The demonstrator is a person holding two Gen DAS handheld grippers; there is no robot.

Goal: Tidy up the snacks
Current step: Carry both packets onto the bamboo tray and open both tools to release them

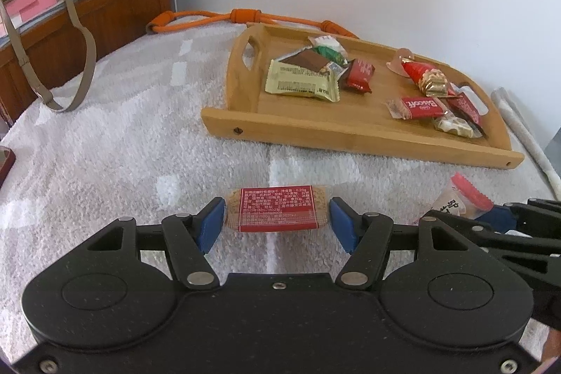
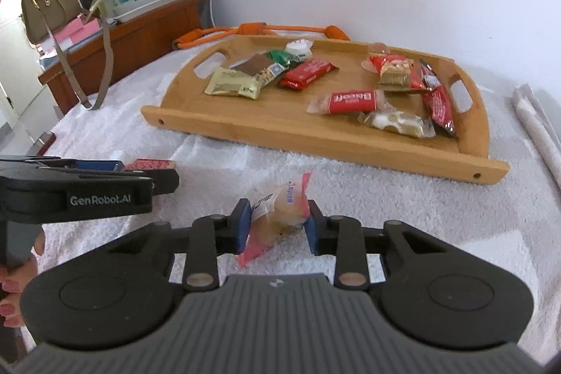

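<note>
The left tool [image 1: 277, 219] is closed on a red-labelled biscuit packet [image 1: 276, 210], one blue pad pressed against each short end, and the packet sits level just above the white towel [image 1: 122, 146] that covers the surface. The right tool [image 2: 277, 226] grips a clear-wrapped round snack with pink crimped ends [image 2: 278, 216]; its blue pads press the wrapper from both sides, and the snack lies tilted between them, one pink end toward the camera and the other pointing up and away. In the left wrist view this snack shows at the right edge [image 1: 463, 197], beside the right tool's black fingers [image 1: 508, 219]. In the right wrist view the left tool comes in from the left [image 2: 140, 169], with fingers of the person's hand [image 2: 14, 286] low at that edge.

Beyond both tools a wooden tray [image 2: 315, 142] with cut-out handles rests on the towel. On its left part lie a pale gold packet [image 2: 233, 86], a brown-and-white bar [image 2: 259, 67], a green sweet [image 2: 278, 56], a white sweet [image 2: 298, 48] and a red packet [image 2: 306, 74]. On its right part lie a red Biscoff packet [image 2: 347, 102], a clear-wrapped pale snack [image 2: 396, 123], a gold-and-red packet [image 2: 396, 72] and two dark red packets [image 2: 438, 100]. An orange rope [image 2: 263, 30] lies behind the tray against the wall. Far left, a tan handbag [image 2: 49, 2] stands on a wooden cabinet [image 2: 140, 37] beside bottles.
</note>
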